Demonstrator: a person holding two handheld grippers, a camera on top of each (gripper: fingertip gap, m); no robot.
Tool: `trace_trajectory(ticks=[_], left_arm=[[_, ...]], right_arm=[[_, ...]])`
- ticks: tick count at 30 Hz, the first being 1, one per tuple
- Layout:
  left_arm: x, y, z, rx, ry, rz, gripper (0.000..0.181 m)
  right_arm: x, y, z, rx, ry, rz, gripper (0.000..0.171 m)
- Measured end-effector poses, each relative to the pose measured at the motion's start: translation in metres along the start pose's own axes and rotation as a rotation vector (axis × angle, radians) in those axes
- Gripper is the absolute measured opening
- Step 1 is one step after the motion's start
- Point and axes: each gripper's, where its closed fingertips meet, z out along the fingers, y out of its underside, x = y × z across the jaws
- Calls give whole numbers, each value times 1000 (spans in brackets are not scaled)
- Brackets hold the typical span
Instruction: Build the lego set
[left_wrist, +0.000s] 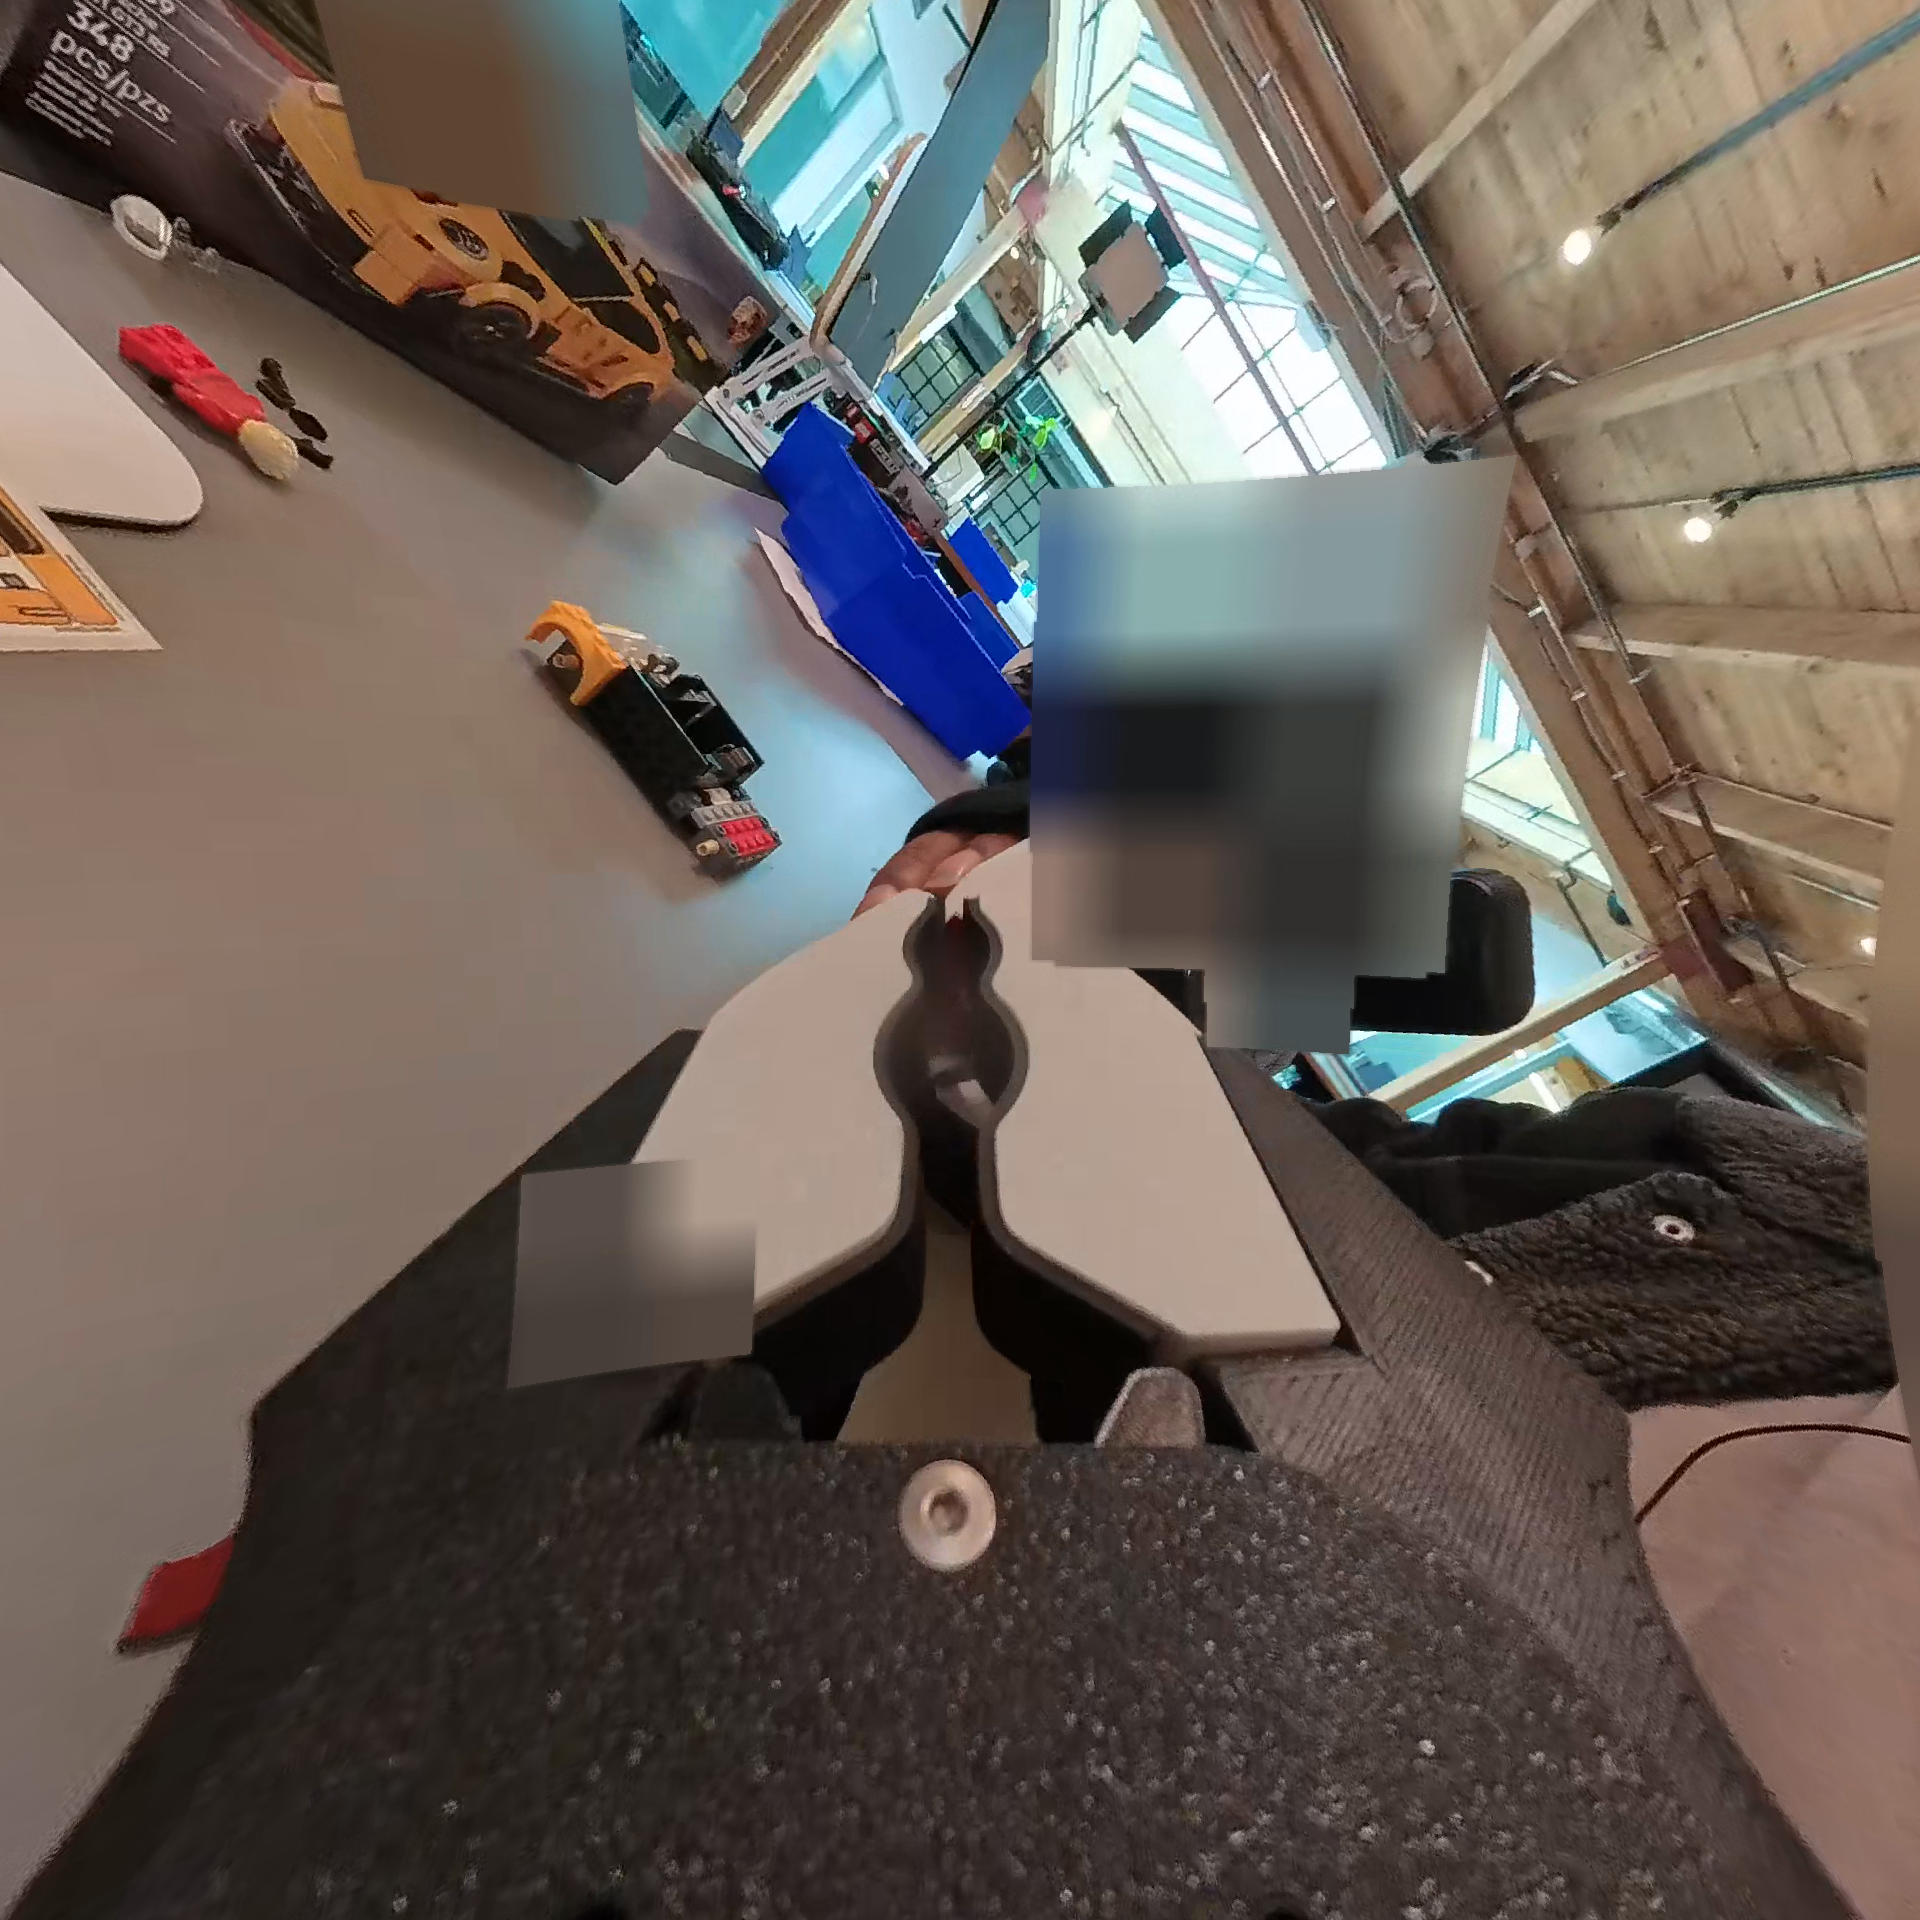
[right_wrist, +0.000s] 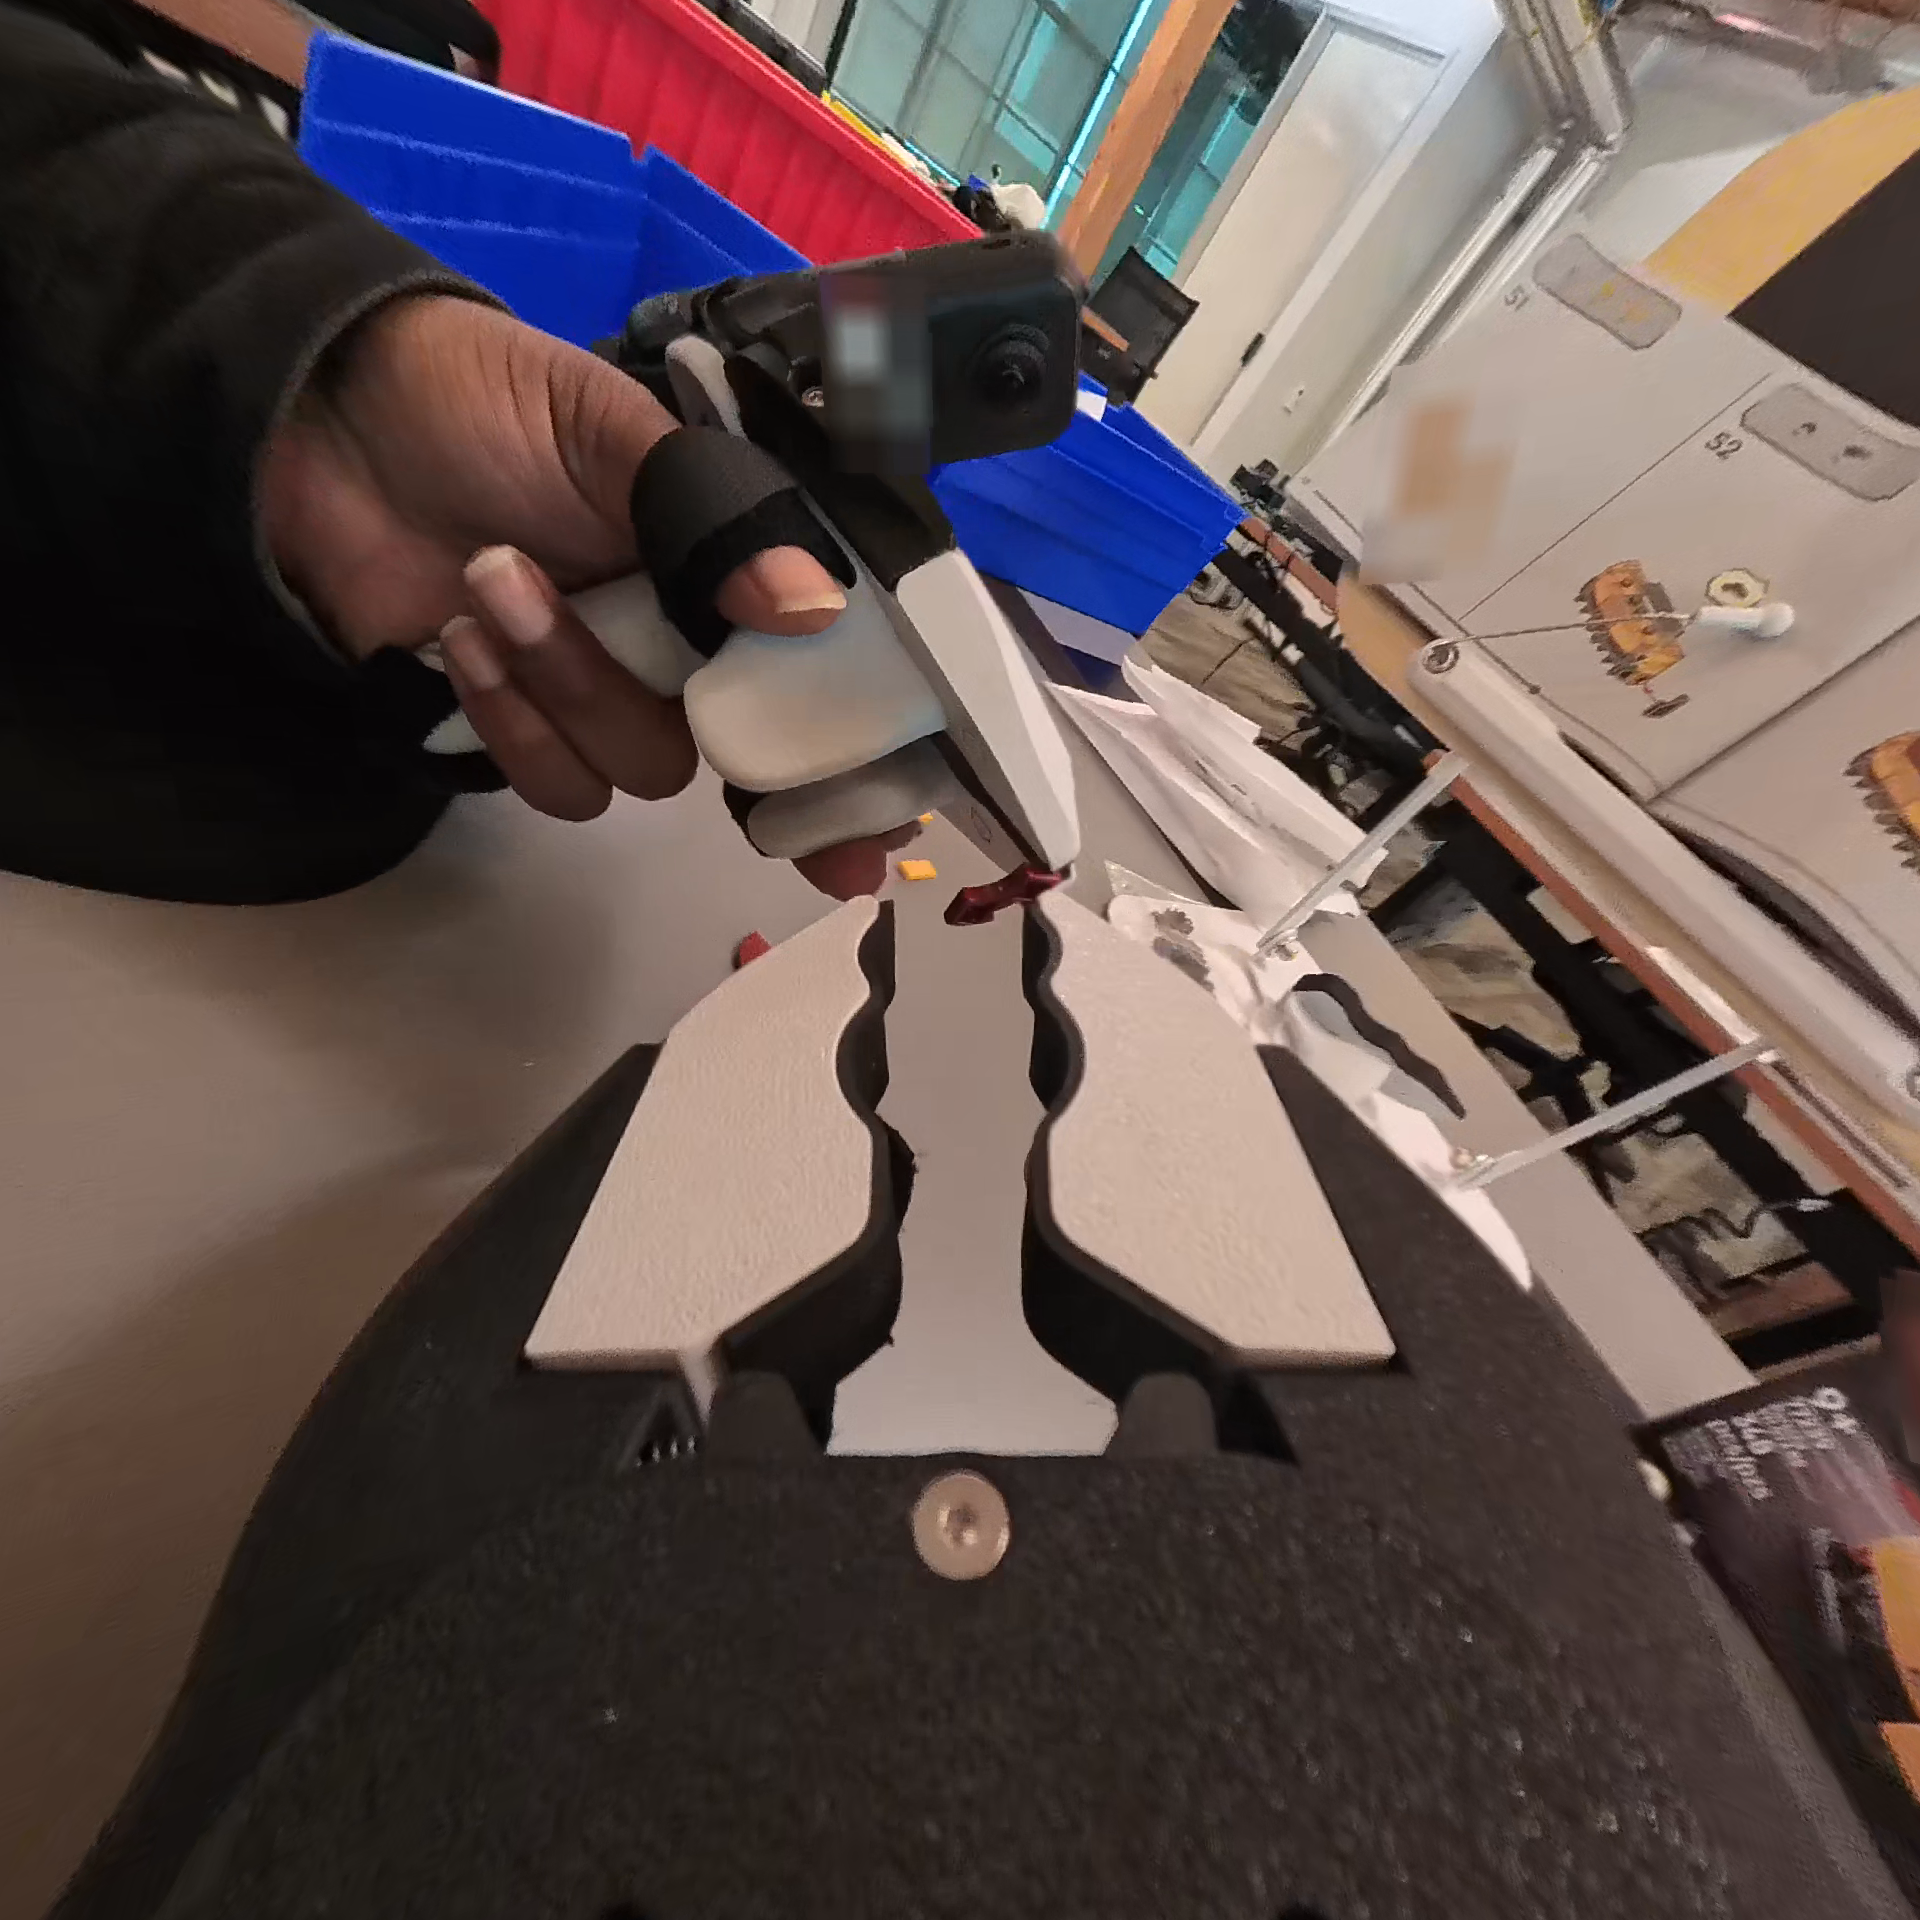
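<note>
A small dark red lego piece (right_wrist: 1000, 894) is pinched at the very tips of the left gripper (right_wrist: 1049, 871), whose jaws are closed onto it, above the grey desk (right_wrist: 208, 1039). The right gripper (right_wrist: 956, 914) is brought up just beneath the piece with its jaws apart and nothing between them. The piece is judged light, rigid and smooth, so it could slip or twist out of a tip hold; a firm grip across its flat sides would probably suit it best. The partly built black and orange model (left_wrist: 649, 732) lies on the desk further off, well apart from both grippers; it is likely stiff but liable to shed parts if squeezed at loose ends. Near the far left, red and black loose pieces (left_wrist: 218, 400) lie beside the printed set box (left_wrist: 416, 260). A tiny orange tile (right_wrist: 916, 871) rests on the desk near the held piece. Blue bins (right_wrist: 499, 208) stand at the far edge; what is in them cannot be seen.
</note>
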Motion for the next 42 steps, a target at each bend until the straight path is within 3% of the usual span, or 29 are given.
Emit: trace_trajectory(ticks=[1, 13, 20, 24, 32, 42], left_arm=[[0, 0, 0, 3, 2, -8, 2], [-3, -4, -2, 63, 8, -37, 1], [-3, -4, -3, 42, -3, 33, 0], [-1, -6, -8, -5, -40, 276, 4], [1, 16, -12, -245, -185, 1080, 21], [5, 33, -10, -378, -319, 1631, 22]], right_arm=[[0, 0, 0, 1, -4, 17, 22], [9, 3, -2, -24, 32, 38, 4], [14, 2, -6, -10, 14, 92, 3], [17, -1, -13, 29, -54, 216, 3], [4, -4, -19, 86, -302, 528, 3], [-13, -2, -19, 1, -599, 1045, 3]])
